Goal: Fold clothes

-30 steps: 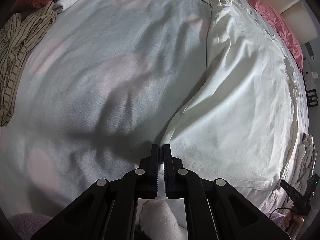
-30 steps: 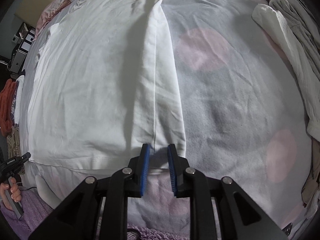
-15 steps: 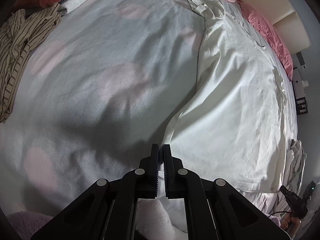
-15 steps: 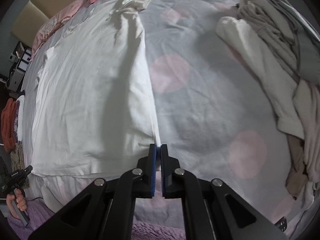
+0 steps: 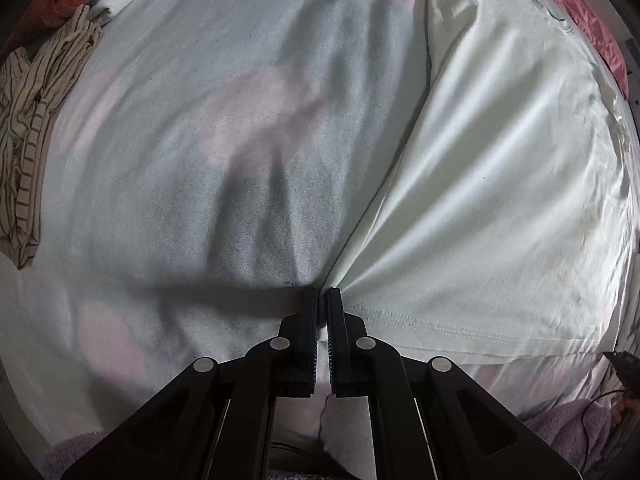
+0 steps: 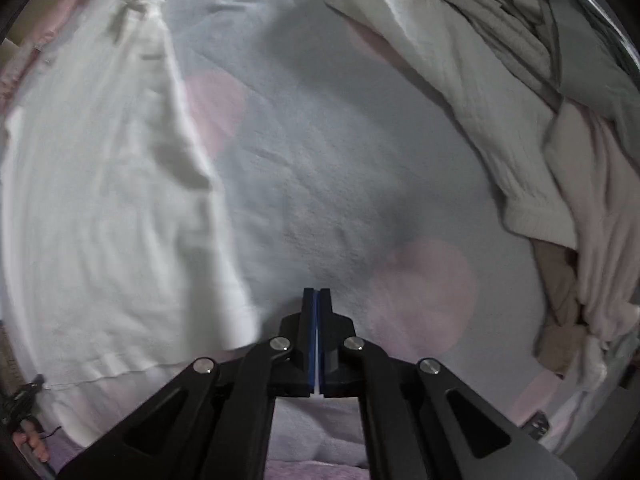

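- Lying on the bed (image 5: pixel 208 168) — a fuzzy pale-blue blanket with soft pink blotches — is a smooth white garment (image 5: pixel 500 184), its stitched hem facing the camera, long creases fanning from one corner.
- The left gripper (image 5: pixel 322 300) pinches that hem corner, black fingers closed on the cloth.
- The right gripper (image 6: pixel 317 300) has its blue-padded fingers pressed together on a thin white sliver of fabric, the garment's edge just left of it.
- A striped garment (image 5: pixel 36 128) is crumpled at the left; a heap of waffle-textured cream and grey clothes (image 6: pixel 500 92) sits at the right.
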Available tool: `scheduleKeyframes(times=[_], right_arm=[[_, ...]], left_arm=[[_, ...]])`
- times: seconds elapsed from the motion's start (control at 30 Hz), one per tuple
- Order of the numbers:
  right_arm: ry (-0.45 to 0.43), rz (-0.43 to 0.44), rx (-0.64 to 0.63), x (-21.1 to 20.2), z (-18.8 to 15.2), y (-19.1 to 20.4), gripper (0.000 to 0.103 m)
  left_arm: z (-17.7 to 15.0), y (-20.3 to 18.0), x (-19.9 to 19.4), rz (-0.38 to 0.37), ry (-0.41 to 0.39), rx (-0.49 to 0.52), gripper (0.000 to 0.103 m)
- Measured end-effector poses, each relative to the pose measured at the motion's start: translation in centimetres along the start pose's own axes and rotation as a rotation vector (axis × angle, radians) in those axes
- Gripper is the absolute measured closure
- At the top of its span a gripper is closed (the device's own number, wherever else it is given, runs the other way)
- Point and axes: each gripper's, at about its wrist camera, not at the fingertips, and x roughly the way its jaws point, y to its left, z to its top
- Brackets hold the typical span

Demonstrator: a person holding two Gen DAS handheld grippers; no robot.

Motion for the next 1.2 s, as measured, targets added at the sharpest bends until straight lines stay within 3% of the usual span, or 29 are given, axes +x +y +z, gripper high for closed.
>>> scheduleKeyframes(times=[0.1,0.23,0.4,0.67,0.73,0.93,1.07,1.2], right_arm=[[0.017,0.057,0.06,0.2,-0.3,-1.2,0.103],[-0.011,0.167,0.138,-0.6,-1.1,-2.7,0.098],[-0.156,0.229,0.174,-3.6,-2.3,-3.0,0.097],[-0.332,0.342,0.12,-5.7,-1.1,1.8,0.097],[-0.359,0.341,0.082,-5.4,-0.9,3.4,0.097],[-0.406,0.277,0.014,-4.4,-0.8,6.1,0.097],[-0.42,0.283,0.019,-4.2,-0.5,6.1,0.097],[-0.409,0.279,0.024,-3.6,0.2,6.2,0.097]], left_arm=[[-0.2,0.8,-0.3,-0.049,0.003,-0.032,0.095],[-0.8,1.4,-1.3,-0.112,0.001,-0.055,0.074],[-0.1,1.4,-4.3,-0.205,-0.118,-0.076,0.073],[4.6,-2.0,-7.2,-0.201,-0.282,0.052,0.074],[4.9,-1.9,-7.7,-0.211,-0.314,0.073,0.074],[12.3,-4.9,-3.8,-0.278,-0.311,0.07,0.081],[15.7,-6.6,-1.1,-0.245,-0.296,0.062,0.081],[16.2,-7.6,-0.4,-0.236,-0.286,0.086,0.081]])
